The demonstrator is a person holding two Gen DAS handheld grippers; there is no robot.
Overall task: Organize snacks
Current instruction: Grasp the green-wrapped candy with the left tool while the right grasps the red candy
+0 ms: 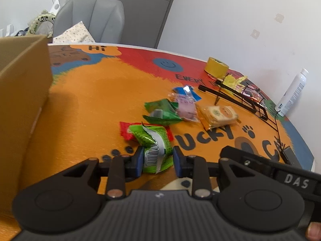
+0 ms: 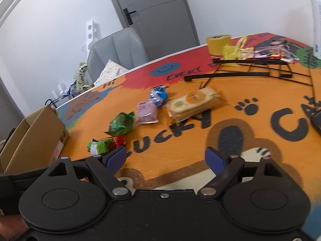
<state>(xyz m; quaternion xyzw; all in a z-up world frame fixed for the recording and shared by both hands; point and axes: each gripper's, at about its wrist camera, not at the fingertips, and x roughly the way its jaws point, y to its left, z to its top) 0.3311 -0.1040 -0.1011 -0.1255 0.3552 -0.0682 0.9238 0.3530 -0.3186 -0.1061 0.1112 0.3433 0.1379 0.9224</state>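
Note:
A light-green snack packet with a silver seam lies on the orange table mat, partly over a red packet. My left gripper is shut on it, its blue pads pressing both sides. In the right wrist view the same green packet lies just left of my right gripper, which stands open above the mat with nothing between its fingers. Further off lie a dark-green packet, a pink one, a blue one and a cracker pack.
A tall cardboard box stands close on the left. A black wire rack holding several snacks sits at the back right, with a yellow tape roll behind it and a white bottle by the wall. A grey chair stands beyond the table.

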